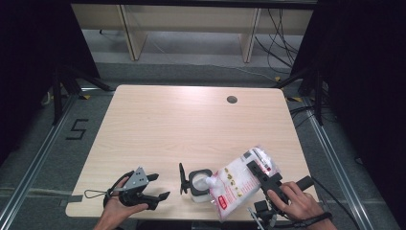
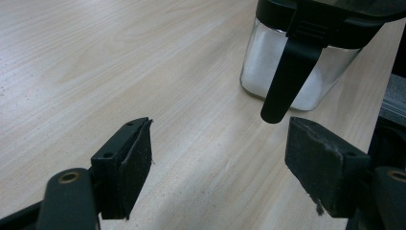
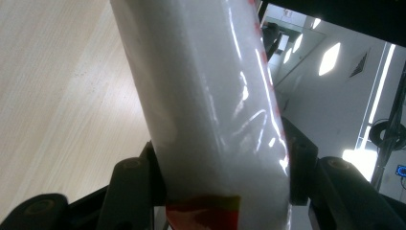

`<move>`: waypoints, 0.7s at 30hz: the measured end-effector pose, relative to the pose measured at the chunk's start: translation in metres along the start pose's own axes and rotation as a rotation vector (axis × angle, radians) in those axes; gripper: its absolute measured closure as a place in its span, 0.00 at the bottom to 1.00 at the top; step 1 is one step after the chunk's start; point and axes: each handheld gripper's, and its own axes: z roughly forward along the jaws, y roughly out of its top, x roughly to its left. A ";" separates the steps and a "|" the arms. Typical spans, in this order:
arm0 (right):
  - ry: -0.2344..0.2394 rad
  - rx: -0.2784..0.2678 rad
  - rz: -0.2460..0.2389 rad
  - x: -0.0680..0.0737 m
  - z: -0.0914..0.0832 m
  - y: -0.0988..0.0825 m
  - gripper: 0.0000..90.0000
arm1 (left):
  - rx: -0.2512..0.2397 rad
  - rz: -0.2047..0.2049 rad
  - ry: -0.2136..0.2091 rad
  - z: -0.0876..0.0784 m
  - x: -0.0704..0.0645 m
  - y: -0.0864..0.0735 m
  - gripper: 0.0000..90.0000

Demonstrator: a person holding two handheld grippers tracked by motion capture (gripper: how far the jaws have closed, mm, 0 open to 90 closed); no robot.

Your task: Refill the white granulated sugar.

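Open left gripper (image 2: 220, 165), jar (image 2: 299, 67), table (image 2: 119, 57)

Bag (image 1: 239, 182) right of jar (image 1: 199, 184), spout over jar mouth.

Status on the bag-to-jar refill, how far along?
Done: the jar stands open, its lid flipped up, with white powder already inside. In hand: the right claw is shut on the bag, tipped so its corner sits over the jar mouth. The left claw is open beside the jar, holding nothing. Left: finish pouring, set the bag down, close the lid.
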 end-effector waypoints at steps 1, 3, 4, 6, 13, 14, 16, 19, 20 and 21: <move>0.001 -0.001 0.003 0.000 0.000 0.000 0.58 | 0.003 0.015 -0.002 0.000 0.001 0.000 0.26; 0.001 -0.003 0.004 0.000 0.000 0.000 0.58 | 0.000 0.016 -0.001 0.000 0.001 0.000 0.26; 0.003 0.002 0.014 0.001 0.000 0.000 0.58 | -0.001 0.015 -0.001 0.000 0.001 0.000 0.26; 0.013 0.002 0.011 0.001 0.000 0.000 0.58 | 0.000 0.017 -0.002 0.000 0.001 0.000 0.26; 0.020 0.005 0.015 0.002 0.001 -0.001 0.58 | -0.002 -0.018 0.000 0.000 0.000 0.000 0.26; 0.019 0.006 0.017 0.002 0.001 -0.001 0.58 | 0.004 -0.006 0.006 0.000 0.001 0.000 0.26; 0.018 0.005 0.018 0.003 0.001 -0.001 0.58 | -0.002 -0.014 0.000 0.000 0.000 0.000 0.26; 0.014 0.004 0.009 0.001 0.001 -0.001 0.58 | -0.005 -0.001 0.004 -0.001 0.001 0.000 0.26; 0.018 0.011 0.008 0.001 0.000 -0.001 0.58 | -0.005 0.010 0.007 -0.002 0.002 0.001 0.26; 0.017 0.013 0.006 0.001 -0.001 -0.001 0.58 | -0.004 0.012 0.007 -0.002 0.002 0.001 0.26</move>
